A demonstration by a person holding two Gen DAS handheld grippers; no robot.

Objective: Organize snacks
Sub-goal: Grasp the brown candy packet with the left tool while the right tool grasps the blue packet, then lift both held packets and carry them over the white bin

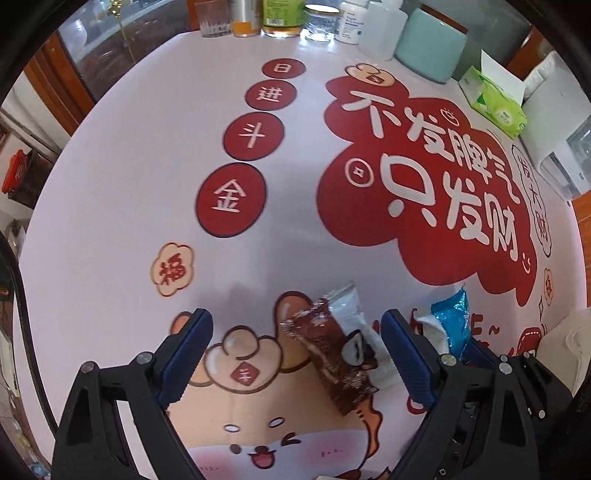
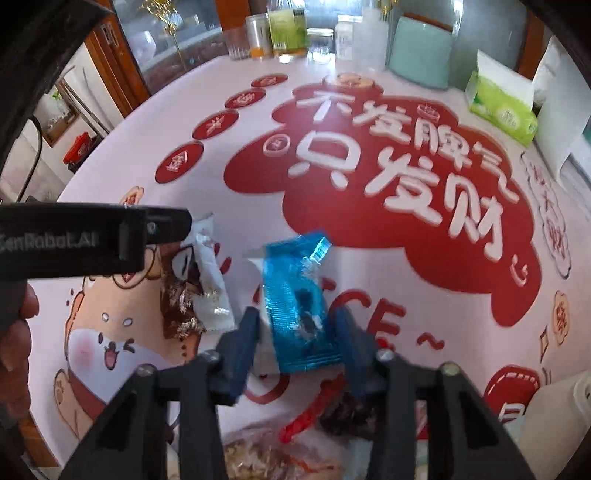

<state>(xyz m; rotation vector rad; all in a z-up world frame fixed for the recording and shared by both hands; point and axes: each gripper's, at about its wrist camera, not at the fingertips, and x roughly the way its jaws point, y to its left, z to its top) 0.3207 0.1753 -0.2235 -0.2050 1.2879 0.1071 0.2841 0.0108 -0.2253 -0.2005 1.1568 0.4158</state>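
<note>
On the printed white desk [image 1: 110,229], seen from the left wrist, the left gripper [image 1: 295,354] hangs with jaws wide apart around a brown-and-white snack wrapper [image 1: 332,354], not pressing it. From the right wrist, the right gripper [image 2: 295,332] has its jaws narrowed about a shiny blue foil snack packet [image 2: 295,295]; whether they press it, I cannot tell.

On the printed tablecloth [image 2: 424,288], the brown foil snack bar [image 1: 332,354] lies partly on a white plastic packet [image 1: 351,314], between the left gripper's [image 1: 295,354] fingers. Just right of those sits the crinkly blue foil packet [image 2: 299,302], between the right gripper's [image 2: 295,332] fingers. Green tissue box [image 2: 502,107] far right, bottles and jars [image 2: 288,33] along the far edge.
</note>
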